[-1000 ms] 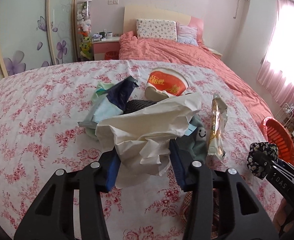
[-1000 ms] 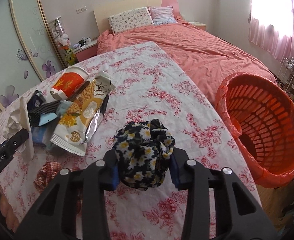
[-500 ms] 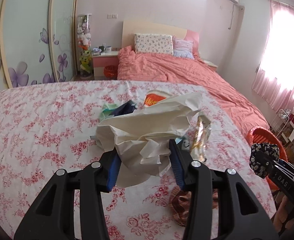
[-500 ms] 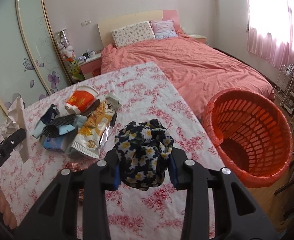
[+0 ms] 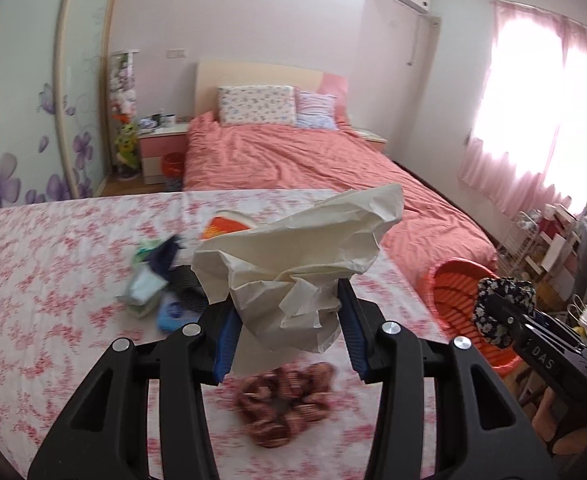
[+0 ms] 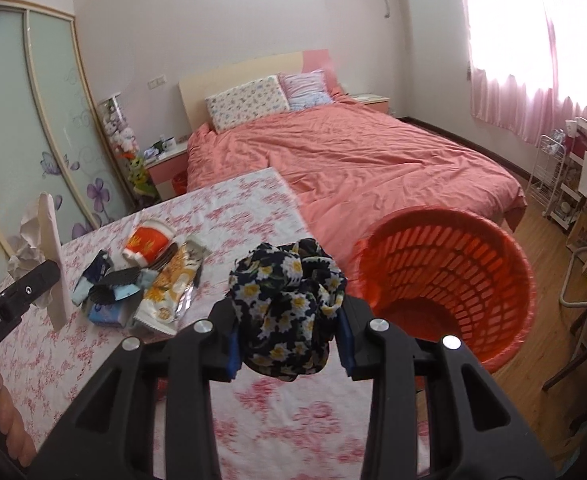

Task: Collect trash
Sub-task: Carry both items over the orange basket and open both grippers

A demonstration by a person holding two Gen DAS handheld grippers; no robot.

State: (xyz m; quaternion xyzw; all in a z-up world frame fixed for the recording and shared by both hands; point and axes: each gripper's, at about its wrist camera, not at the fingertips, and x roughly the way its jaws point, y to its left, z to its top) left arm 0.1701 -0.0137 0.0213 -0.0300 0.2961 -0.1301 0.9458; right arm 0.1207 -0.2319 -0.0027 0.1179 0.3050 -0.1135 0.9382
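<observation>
**Two loads being carried toward one basket**

One surface covered in a pink-flowered white cloth [image 6: 105, 360] is being worked over, with one salmon-covered bed [image 6: 353, 160] lying beyond it. One orange slotted plastic basket [image 6: 449, 280] is being kept on the floor just off the surface's right edge, mouth tilted toward the grippers.

One crumpled cream paper sheet [image 5: 293, 264] is being held by the left gripper [image 5: 289, 336], its jaws partly closed and pressed against the wad's lower part, with most of the sheet flaring loose above them. One bundle of dark cloth printed with white daisies [image 6: 289, 308] is being gripped by the right gripper [image 6: 289, 340], its jaws likewise partly closed and pinching the bundle on both sides.

One heap of trash is being left on the surface: one red-and-white paper cup [image 6: 147, 240], one yellow-and-white snack wrapper [image 6: 173, 284], one blue packet [image 6: 105, 314] and several dark and pale scraps, too tangled to be counted. One reddish patterned scrunchie [image 5: 285, 400] is being left nearer, blurred.

Risks being judged: the paper, light and pinched low, could be slipped free or snagged; either load could be dropped short of the basket rim if released early; the basket could be tipped by a knock.
</observation>
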